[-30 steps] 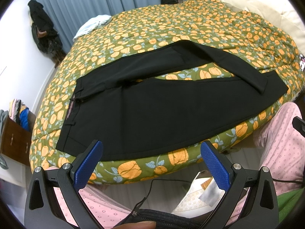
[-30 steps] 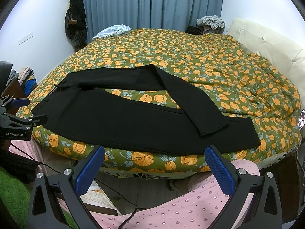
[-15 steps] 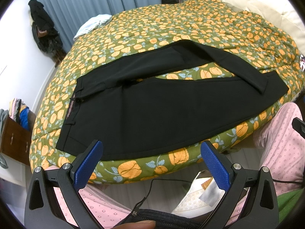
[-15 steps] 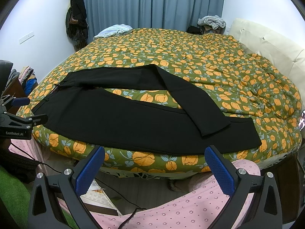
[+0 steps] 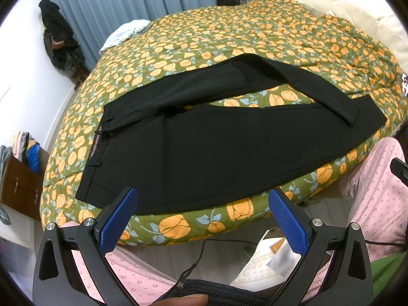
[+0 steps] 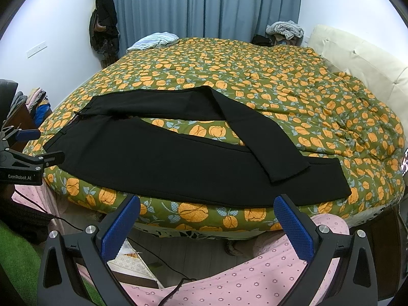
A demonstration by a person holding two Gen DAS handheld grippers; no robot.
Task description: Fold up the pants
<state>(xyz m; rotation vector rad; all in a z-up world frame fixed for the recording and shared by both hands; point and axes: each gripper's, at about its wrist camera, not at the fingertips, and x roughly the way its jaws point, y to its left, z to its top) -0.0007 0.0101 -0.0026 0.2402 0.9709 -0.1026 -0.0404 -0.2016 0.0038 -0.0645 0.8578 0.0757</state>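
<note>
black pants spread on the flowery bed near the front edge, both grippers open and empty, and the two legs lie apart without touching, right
Not quite. The pants do lie on the bed with the left gripper and right gripper open and empty, but the right wrist view shows the far leg crossing onto the near one.

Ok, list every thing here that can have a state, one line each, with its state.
black pants: spread flat on the bed, far leg bent back so its hem lies over the near leg
left gripper: open, empty, off the pants
right gripper: open, empty, off the pants
curtains: drawn shut
floral bedspread: spread over the bed, slightly wrinkled
</note>
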